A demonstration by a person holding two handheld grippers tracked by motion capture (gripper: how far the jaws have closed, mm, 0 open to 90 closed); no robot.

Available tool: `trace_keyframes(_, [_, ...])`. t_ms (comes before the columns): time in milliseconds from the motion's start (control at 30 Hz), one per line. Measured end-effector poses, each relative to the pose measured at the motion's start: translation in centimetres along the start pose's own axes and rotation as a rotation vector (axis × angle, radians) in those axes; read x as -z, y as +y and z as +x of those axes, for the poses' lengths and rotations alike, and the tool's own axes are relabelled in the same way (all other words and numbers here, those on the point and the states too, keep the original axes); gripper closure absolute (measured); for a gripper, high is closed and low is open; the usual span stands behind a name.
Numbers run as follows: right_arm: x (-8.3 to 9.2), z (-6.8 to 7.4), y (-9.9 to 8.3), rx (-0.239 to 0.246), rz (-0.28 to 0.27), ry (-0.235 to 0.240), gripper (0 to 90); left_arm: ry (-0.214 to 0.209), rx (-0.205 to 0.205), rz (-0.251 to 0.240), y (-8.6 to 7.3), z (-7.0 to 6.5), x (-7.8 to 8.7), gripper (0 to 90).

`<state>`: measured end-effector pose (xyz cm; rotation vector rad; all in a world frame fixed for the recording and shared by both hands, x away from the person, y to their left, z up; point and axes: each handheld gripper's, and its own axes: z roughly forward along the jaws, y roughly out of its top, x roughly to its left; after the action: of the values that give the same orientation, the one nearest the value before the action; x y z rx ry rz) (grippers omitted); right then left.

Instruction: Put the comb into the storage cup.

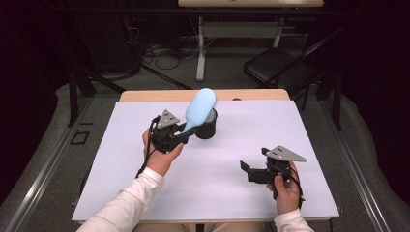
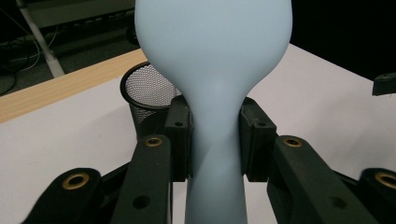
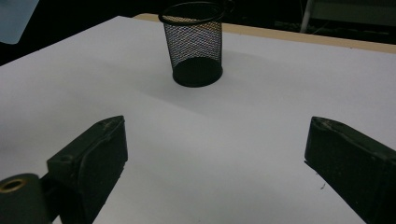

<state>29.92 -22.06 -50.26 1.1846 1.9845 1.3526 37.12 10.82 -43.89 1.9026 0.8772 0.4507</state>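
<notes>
- The left gripper [image 1: 186, 133] has its jaws closed on the narrow handle of a pale blue hairbrush [image 1: 199, 110]; in the left gripper view the two black pads press against the handle [image 2: 215, 154] from either side, with no gap showing.
- The hairbrush tilts up and away from the person, its broad head [image 2: 212, 37] raised above a black mesh cup [image 1: 207, 124] (dark bristles peek out along the head's far edge in the high view).
- In the high view the brush head overlaps the cup's rim; whether it touches the rim I cannot tell.
- The mesh cup stands upright on the white table [image 1: 241, 125], toward the far middle of it, and looks empty in the right gripper view [image 3: 194, 44].
- The right gripper [image 1: 245, 170] is held low over the near right part of the table, well apart from the cup and the brush.
- Its jaws stand wide apart with nothing between them; bare white tabletop [image 3: 215, 154] shows in the gap.
- A corner of the blue brush [image 3: 14, 18] shows at the top left edge of the right gripper view.
</notes>
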Motion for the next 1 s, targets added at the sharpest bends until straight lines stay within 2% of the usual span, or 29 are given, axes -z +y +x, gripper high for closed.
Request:
trace_keyframes(167, [-0.4,0.5,0.3,0.014,0.028,0.010,5.4,0.003,0.000,-0.004,0.0,0.0,0.1,69.2])
trace_keyframes(500, [-1.0,0.5,1.4,-0.001,0.068,0.036,5.4,-0.001,0.002,-0.008,0.0,-0.2,0.1,69.2])
trace_keyframes(1000, [-1.7,-1.1,3.0,-0.093,0.132,0.052,6.2,-0.006,0.003,-0.014,0.0,-0.3,0.1,69.2])
